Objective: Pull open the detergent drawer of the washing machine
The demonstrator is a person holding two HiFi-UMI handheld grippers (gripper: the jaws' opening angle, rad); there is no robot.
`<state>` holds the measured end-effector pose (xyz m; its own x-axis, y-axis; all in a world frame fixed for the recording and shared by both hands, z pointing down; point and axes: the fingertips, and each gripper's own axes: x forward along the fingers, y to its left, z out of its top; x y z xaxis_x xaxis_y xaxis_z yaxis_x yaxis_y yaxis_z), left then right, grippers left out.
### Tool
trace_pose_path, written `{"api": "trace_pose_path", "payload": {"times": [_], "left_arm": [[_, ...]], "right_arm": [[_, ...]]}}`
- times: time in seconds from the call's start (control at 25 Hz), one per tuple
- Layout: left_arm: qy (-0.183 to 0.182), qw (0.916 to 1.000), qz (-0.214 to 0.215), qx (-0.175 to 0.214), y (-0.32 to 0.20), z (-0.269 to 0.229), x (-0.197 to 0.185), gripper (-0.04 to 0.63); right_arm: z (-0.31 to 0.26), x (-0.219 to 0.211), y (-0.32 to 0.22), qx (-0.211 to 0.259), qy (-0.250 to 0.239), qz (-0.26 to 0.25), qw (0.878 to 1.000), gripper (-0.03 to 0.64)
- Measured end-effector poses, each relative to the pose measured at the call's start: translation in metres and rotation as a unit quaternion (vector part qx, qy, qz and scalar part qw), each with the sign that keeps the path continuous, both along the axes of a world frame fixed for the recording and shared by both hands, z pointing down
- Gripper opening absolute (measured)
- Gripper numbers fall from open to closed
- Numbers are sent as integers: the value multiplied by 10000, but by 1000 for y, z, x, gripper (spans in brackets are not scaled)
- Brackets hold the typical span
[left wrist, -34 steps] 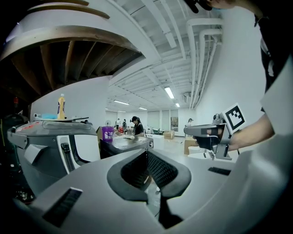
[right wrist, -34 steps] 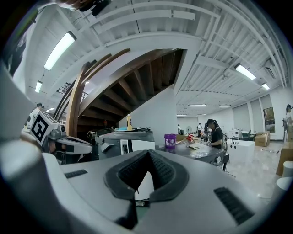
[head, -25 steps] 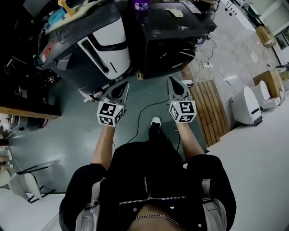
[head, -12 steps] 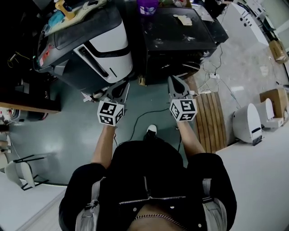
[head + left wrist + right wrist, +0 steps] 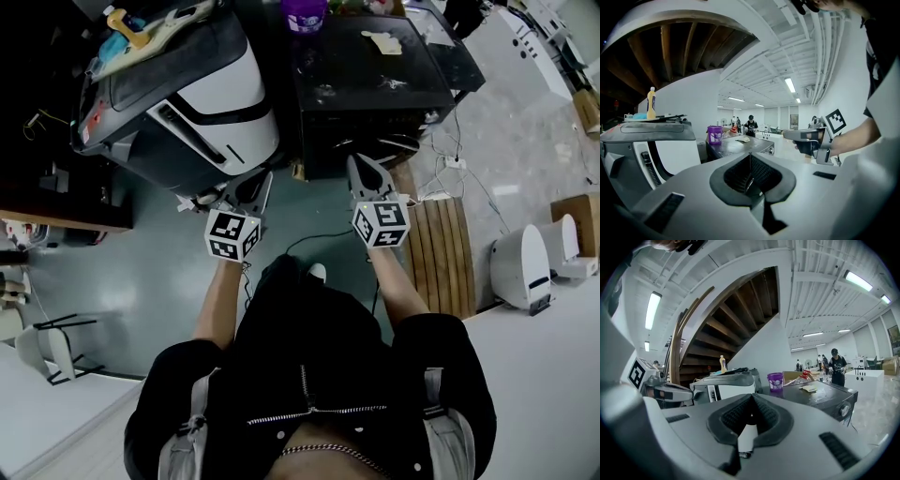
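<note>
Detergent drawer: not resolved in any view. It is judged to sit in the upper front edge of the black washing machine [image 5: 375, 66], which is stood on the floor [image 5: 141, 253] beside a white machine [image 5: 220, 84]. Only a knob [image 5: 842, 410] is made out on that front band, toward its right end.

Change vs a second ago: both machines are seen larger and lower in the head view, so the person and both tools are carried closer. Now the left gripper [image 5: 261, 183] and right gripper [image 5: 359, 169] are brought up just short of the machine fronts, and no contact is shown. Both pairs of jaws are held together with nothing between them. Approach is judged nearly done. The pull is not started, and the jaws must be opened before the drawer front can be taken.

Orientation: the machine front is turned toward the person, so the drawer face is judged to point the same way, with its long axis run front-to-back into the cabinet. A pull line straight back toward the person is expected.
</note>
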<state>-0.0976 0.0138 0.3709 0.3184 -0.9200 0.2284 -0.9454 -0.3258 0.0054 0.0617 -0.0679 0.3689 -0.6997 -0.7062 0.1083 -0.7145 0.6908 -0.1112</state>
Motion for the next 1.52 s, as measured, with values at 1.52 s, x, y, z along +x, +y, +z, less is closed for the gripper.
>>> {"api": "trace_pose_path", "payload": {"times": [1.52], "left_arm": [[196,9905,1338,-262,-187,66,27,21]], "right_arm": [[52,-13,-143,-561,-706,956,9913,-5]]}}
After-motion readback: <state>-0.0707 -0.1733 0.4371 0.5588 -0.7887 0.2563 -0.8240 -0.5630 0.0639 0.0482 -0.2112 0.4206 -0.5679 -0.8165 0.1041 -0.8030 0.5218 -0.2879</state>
